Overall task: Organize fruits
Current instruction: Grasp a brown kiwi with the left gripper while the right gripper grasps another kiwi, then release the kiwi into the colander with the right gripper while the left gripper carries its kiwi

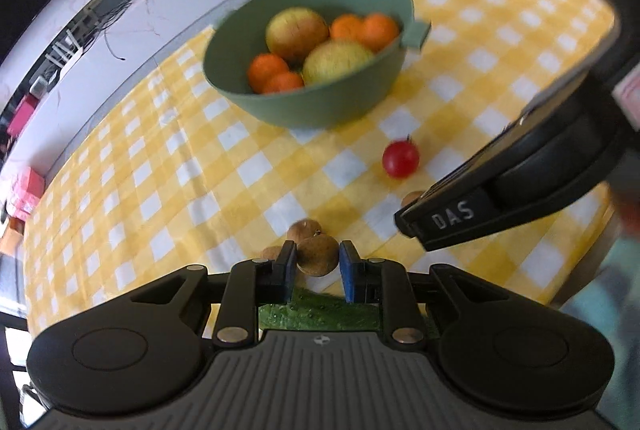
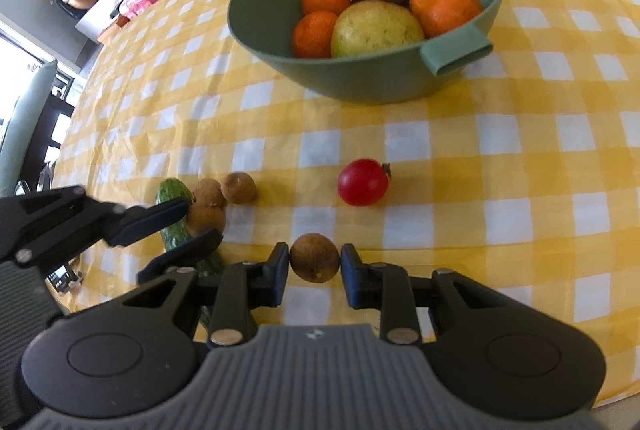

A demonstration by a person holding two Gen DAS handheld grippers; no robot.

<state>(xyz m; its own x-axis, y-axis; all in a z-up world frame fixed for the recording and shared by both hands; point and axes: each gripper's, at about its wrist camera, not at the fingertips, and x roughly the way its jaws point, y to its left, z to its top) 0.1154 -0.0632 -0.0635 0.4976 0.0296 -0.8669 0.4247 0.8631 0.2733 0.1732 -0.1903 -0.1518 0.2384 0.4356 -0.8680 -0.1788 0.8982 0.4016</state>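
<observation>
Right tongs (image 2: pixel 314 260) clamped on one brown fruit (image 2: pixel 315 258) near the table's (image 2: pixel 520 134) front edge; could squirt out sideways, being round and held only at its flanks. Left tongs (image 1: pixel 318 256) set apart around a second brown fruit (image 1: pixel 319 255) in a cluster beside a cucumber (image 2: pixel 173 192); may knock its neighbours rolling if closed off-centre. Tomato (image 2: pixel 363 182) loose mid-table, free to roll if bumped. Green bowl (image 2: pixel 456 54) toward the far edge, already heaped, so added fruit might tumble out. "DAS" (image 1: pixel 453 215) legible on the right tool
</observation>
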